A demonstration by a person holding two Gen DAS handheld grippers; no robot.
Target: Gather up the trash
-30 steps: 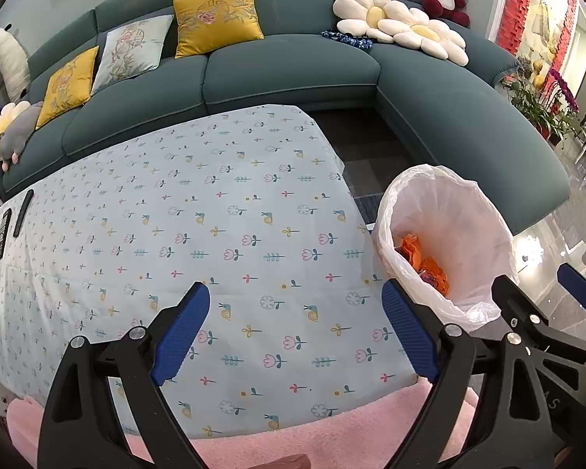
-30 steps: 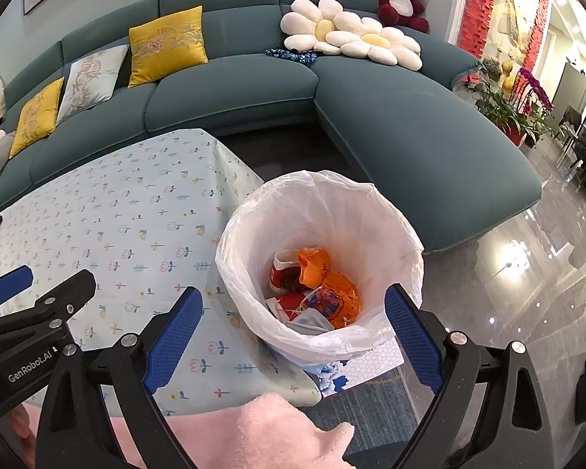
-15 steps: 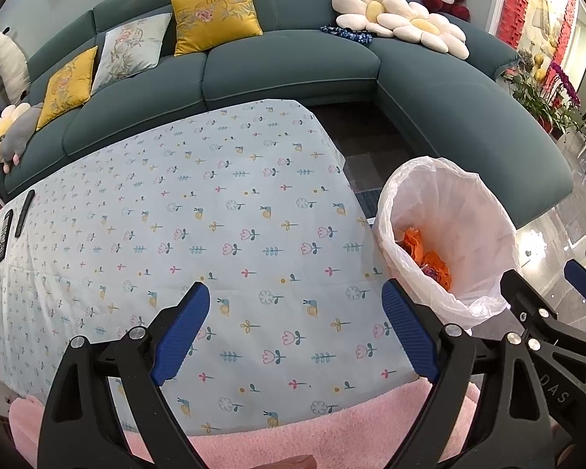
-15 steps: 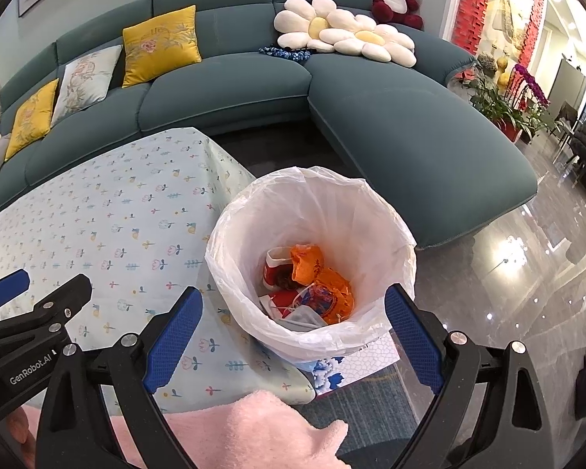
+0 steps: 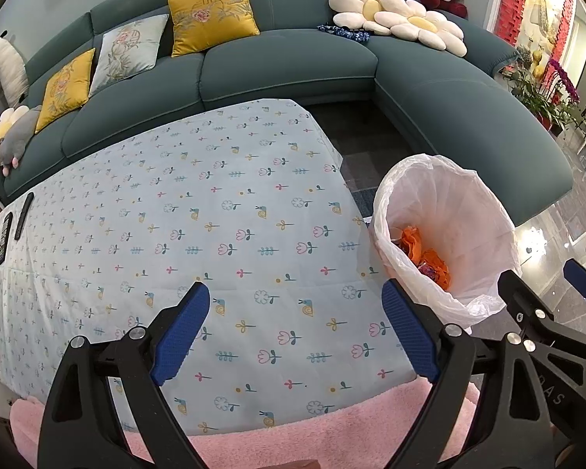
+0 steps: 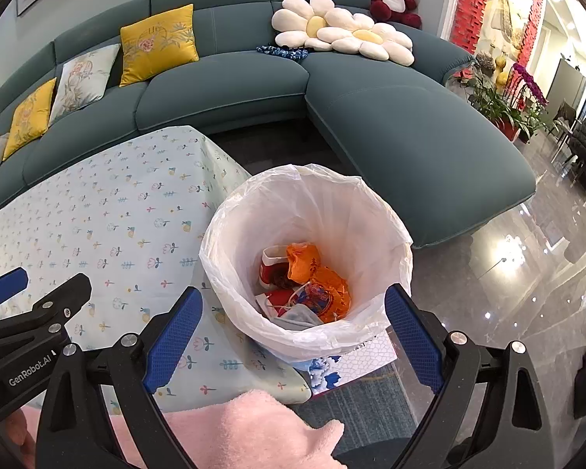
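Observation:
A bin lined with a white bag (image 6: 250,203) stands on the floor at the table's right end. It holds orange, red and blue wrappers (image 6: 316,281). My right gripper (image 6: 293,332) is open and empty, held above the bin's near rim. My left gripper (image 5: 295,328) is open and empty over the flower-print tablecloth (image 5: 199,211). The bin also shows in the left wrist view (image 5: 468,195), with orange wrappers (image 5: 426,258) inside. No loose trash shows on the cloth.
A teal corner sofa (image 5: 285,62) with yellow cushions wraps behind the table and bin. Two dark remotes (image 5: 19,219) lie at the table's left end. A pink towel (image 5: 332,430) hangs over the near edge. Glossy floor (image 6: 508,293) lies to the right.
Both grippers have drifted slightly back and up, so the bin and table sit a little lower and smaller in view. Both stay open and empty.

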